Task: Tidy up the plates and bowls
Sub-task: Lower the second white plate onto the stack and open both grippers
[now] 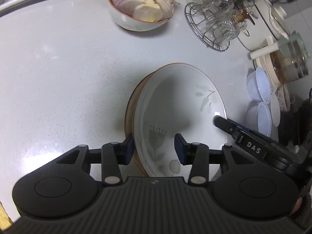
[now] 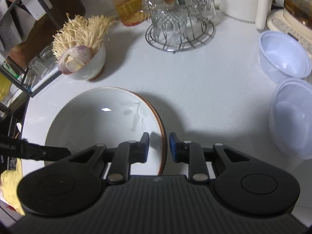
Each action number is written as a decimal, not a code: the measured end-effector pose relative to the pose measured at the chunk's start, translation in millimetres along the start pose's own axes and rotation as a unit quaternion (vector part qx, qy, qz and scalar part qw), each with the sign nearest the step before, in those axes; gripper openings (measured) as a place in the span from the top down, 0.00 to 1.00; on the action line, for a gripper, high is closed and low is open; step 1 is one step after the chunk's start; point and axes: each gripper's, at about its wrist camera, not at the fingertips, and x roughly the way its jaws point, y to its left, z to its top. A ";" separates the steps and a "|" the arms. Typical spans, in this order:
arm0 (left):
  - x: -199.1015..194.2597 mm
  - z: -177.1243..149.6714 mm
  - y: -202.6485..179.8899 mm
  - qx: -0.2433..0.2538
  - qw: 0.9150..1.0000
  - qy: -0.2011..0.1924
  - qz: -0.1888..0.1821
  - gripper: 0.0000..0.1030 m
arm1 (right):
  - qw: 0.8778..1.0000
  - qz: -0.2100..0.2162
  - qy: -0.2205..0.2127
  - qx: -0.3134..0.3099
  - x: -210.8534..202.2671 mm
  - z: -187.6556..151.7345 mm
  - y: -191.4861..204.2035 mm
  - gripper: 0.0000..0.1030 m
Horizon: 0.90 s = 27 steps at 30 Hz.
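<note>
A stack of shallow white plates (image 1: 175, 101) with brown rims and a pale flower print sits mid-counter, also in the right wrist view (image 2: 93, 120). My left gripper (image 1: 154, 148) straddles the stack's near edge. Its left pad is against the brown outer wall and its right pad is inside the top plate, so it reads as closed on the stack. My right gripper (image 2: 159, 146) is nearly shut across the opposite rim, one pad inside and one outside. One of its fingers (image 1: 224, 123) shows at the plate's right edge. A left finger (image 2: 44, 153) crosses the plate's left side.
A white bowl (image 1: 140, 11) of enoki mushrooms and sliced onion stands behind the plates. A wire rack of glasses (image 2: 179, 25) is at the back. Translucent plastic bowls (image 2: 284, 58) sit right, with a kettle (image 2: 241, 0) and a red-lidded jar (image 2: 124, 3) behind. A yellow cloth (image 2: 9, 185) lies at the left.
</note>
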 end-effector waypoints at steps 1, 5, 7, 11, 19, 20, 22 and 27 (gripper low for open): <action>-2.4 -2.0 0.9 0.001 1.000 -0.001 -0.001 0.53 | 1.000 0.002 -0.002 -0.001 -0.6 0.0 1.4 0.75; -8.5 -9.1 0.8 0.005 1.000 -0.010 -0.002 0.53 | 1.000 -0.003 -0.013 -0.022 -4.5 -0.9 7.9 0.75; -11.4 -11.5 0.5 0.009 1.000 -0.014 0.005 0.52 | 0.999 -0.012 -0.024 -0.023 -9.7 -1.1 9.9 0.75; -20.2 -18.0 8.7 0.006 1.000 -0.026 -0.007 0.52 | 0.999 -0.013 -0.046 -0.025 -22.6 -0.3 17.6 0.75; -63.7 -25.3 4.2 0.047 0.995 -0.092 0.003 0.52 | 0.995 -0.009 -0.100 -0.023 -56.2 1.8 49.0 0.75; -71.4 -25.9 3.3 0.051 0.993 -0.102 0.002 0.52 | 0.994 -0.007 -0.108 -0.024 -62.6 1.8 54.0 0.75; -89.1 -27.1 0.1 0.063 0.990 -0.126 0.001 0.52 | 0.992 -0.004 -0.123 -0.026 -75.9 1.5 63.9 0.75; -129.5 -34.5 -4.7 0.097 0.981 -0.166 -0.002 0.52 | 0.986 -0.007 -0.167 -0.028 -112.4 -3.3 88.1 0.75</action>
